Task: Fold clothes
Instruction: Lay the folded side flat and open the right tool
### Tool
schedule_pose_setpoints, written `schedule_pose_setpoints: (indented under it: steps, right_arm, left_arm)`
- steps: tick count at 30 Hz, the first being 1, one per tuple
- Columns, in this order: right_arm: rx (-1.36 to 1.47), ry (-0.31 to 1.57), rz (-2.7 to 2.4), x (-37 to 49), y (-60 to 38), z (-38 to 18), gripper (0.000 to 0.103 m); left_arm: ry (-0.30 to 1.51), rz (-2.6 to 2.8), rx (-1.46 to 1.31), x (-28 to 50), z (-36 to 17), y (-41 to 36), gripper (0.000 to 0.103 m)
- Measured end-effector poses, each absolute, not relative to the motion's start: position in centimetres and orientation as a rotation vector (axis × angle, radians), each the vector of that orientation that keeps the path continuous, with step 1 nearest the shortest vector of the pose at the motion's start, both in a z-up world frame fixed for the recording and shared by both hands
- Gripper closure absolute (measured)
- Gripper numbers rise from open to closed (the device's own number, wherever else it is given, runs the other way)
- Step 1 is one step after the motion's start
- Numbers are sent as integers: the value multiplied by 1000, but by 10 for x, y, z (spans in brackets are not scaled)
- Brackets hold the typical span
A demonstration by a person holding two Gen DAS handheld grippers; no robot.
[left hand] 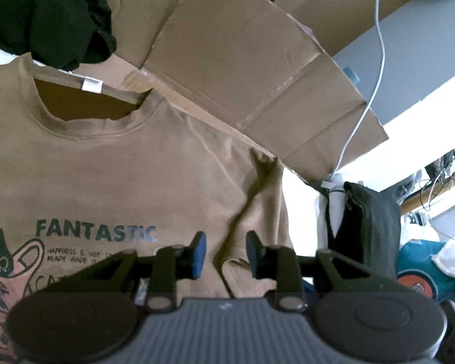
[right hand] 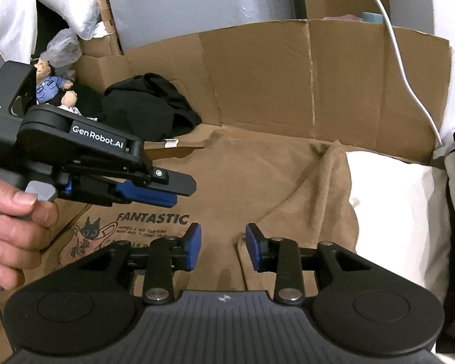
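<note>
Lying face up on flattened brown cardboard [right hand: 288, 69], the tan cotton T-shirt with a cat print [left hand: 112, 166] sits directly ahead of and beneath both grippers, collar far, hem near, long axis running away from them. One sleeve looks already folded inward; side folds and halving seem left. The left gripper [left hand: 226, 251] and the right gripper [right hand: 223, 244] each stand partly open, holding nothing.

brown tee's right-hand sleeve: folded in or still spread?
Folded in. The brown tee has its sleeve doubled over the body, its creased edge beside the white bedding.
</note>
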State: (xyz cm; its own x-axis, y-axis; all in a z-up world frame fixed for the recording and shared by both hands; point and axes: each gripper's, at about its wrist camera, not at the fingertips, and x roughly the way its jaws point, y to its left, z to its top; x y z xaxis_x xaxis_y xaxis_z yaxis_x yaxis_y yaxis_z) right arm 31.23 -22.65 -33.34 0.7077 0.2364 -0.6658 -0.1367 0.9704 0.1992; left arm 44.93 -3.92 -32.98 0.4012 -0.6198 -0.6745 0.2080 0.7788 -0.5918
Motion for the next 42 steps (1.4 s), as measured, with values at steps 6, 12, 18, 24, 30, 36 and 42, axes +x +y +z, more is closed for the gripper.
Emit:
schedule_pose_setpoints:
  steps: [6, 12, 18, 24, 30, 36, 42]
  right_arm:
    - [160, 767, 175, 301, -248, -340, 66]
    - [189, 773, 132, 292, -275, -352, 66]
    - [246, 789, 93, 286, -299, -368, 66]
    - [243, 802, 95, 290, -311, -376, 66]
    - [260, 794, 98, 292, -318, -377, 66]
    - [267, 792, 101, 292, -323, -378, 66]
    - [285, 809, 103, 294, -328, -381, 66]
  left_arm:
    - [1049, -564, -410, 447, -333, -54, 73]
    - [1051, -621, -312, 441, -337, -82, 66]
    - [1052, -673, -213, 436, -344, -117, 60]
    - [1034, -695, -97, 427, -354, -148, 49]
    - [1004, -678, 15, 420, -365, -170, 49]
    - [1017, -667, 52, 420, -375, -181, 50]
    - [1034, -646, 91, 422, -386, -186, 50]
